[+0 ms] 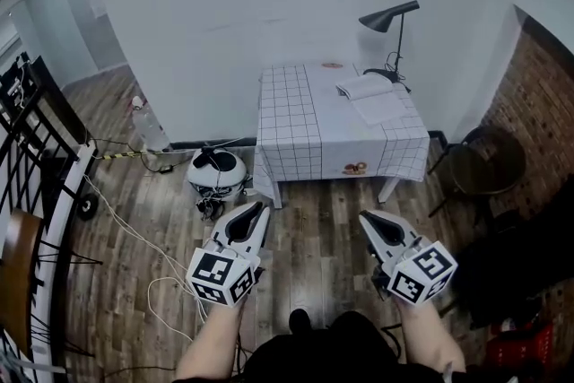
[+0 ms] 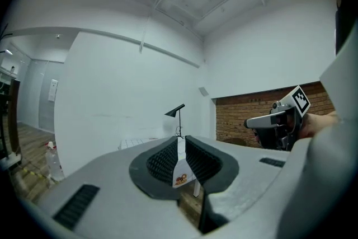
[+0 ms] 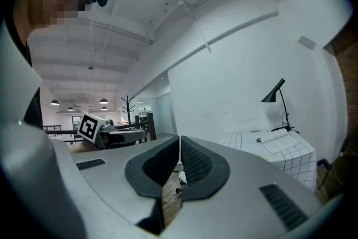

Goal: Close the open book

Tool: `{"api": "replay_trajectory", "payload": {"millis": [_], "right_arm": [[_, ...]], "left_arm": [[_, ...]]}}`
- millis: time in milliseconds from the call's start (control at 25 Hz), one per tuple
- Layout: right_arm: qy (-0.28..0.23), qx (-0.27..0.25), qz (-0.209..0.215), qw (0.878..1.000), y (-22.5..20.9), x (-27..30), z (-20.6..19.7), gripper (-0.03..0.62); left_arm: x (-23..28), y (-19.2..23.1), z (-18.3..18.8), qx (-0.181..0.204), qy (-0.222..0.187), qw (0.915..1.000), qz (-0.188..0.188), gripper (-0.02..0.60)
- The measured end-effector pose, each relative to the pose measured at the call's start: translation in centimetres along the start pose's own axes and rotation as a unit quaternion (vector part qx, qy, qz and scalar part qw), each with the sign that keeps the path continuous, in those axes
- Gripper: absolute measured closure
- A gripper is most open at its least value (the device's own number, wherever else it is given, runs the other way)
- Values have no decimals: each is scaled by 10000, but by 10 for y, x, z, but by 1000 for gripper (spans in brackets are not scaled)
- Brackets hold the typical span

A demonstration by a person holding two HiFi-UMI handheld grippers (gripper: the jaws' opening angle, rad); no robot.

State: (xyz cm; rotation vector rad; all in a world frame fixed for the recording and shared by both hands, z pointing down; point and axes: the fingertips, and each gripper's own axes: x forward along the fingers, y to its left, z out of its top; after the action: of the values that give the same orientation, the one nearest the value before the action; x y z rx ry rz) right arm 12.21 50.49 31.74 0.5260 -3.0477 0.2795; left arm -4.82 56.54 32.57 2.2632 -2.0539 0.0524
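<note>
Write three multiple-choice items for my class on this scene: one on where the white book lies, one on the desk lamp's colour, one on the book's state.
1. Where does the white paper book lie?
A. On the wooden floor
B. On the table with the white checked cloth, beside the lamp
C. Between a gripper's jaws

2. What colour is the cone-shaded desk lamp?
A. Black
B. Red
C. Yellow

3. What state is the book in?
A. Shut
B. Lifted off the table
C. Lying open

Key:
1 B, it rests on the cloth's far right part, next to the lamp's foot.
2 A, the shade and stem are both black.
3 C, its pages lie spread and face up.
</note>
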Motion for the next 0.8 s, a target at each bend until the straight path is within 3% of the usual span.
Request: {"api": "replay_trajectory", "payload": {"millis": [240, 440, 800], "right_arm": [[120, 99, -20, 9999, -9, 30, -11, 589], [167, 403, -117, 9990, -41, 47, -21, 589], [259, 725, 131, 9969, -117, 105, -34, 589]], "left_arm": [[21, 28, -13, -105, 181, 9998, -77, 532], [46, 37, -18, -81, 379, 9992, -124, 533], [131, 69, -31, -42, 706, 9975, 85, 533]]}}
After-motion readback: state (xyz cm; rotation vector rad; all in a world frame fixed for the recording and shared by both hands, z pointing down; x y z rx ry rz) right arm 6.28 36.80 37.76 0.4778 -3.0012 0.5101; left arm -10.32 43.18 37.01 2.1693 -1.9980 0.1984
